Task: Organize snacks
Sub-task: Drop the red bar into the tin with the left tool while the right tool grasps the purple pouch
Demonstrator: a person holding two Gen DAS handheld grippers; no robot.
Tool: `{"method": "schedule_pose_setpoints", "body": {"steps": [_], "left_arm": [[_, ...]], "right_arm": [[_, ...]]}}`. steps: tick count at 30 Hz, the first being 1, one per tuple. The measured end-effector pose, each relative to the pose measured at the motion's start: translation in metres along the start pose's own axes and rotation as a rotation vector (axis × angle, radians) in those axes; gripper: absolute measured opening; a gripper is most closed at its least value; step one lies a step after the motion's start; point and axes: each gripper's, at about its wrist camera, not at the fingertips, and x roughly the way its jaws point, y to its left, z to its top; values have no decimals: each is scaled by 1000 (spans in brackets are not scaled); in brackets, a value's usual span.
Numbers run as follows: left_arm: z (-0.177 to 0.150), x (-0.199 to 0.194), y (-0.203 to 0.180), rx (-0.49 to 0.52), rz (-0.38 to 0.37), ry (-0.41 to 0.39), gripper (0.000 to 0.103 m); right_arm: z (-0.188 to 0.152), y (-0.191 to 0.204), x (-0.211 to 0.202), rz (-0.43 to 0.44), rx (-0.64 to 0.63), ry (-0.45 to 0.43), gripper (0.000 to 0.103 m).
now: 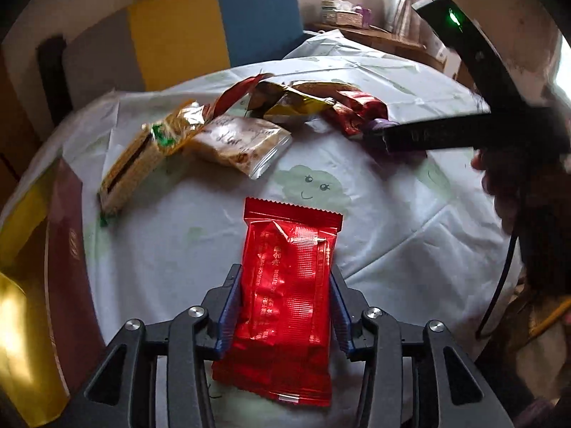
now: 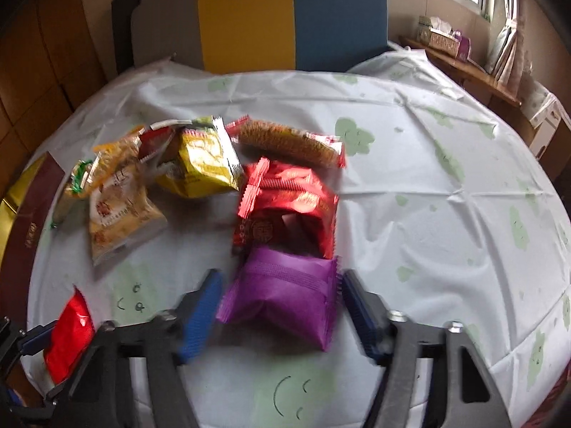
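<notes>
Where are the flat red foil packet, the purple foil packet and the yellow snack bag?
flat red foil packet point(image 1: 289, 285), left wrist view, middle of its face.
purple foil packet point(image 2: 285, 292), right wrist view, centre.
yellow snack bag point(image 2: 201, 164), right wrist view, front.

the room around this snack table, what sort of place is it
Probably a home dining or living room: a round table under a white cloth printed with green smiley clouds, a grey, yellow and blue padded chair back, and a wooden window shelf holding tissue boxes.

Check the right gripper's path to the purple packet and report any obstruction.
Nothing visible blocks it: the purple packet lies between the open fingers of the right gripper. A red packet touches its far edge only.
</notes>
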Motion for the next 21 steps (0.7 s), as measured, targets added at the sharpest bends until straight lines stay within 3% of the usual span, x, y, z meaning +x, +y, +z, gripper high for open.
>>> {"method": "schedule_pose_setpoints", "body": {"steps": [1,2,12,21], "left_arm": [[3,4,0,-12,-10,0,46],[2,3,1,-16,-15,-3,46],[0,-10,4,-58,-17,-24,40],[5,-76,41,-173,27,-154,40]], "right_arm": [[-2,1,-2,-6,0,-7,54],[-4,2,-4,-7,7,-15,53],[-44,28,-34,110,3,-34,51],[-52,37,-31,116,-20,-34,52]]}}
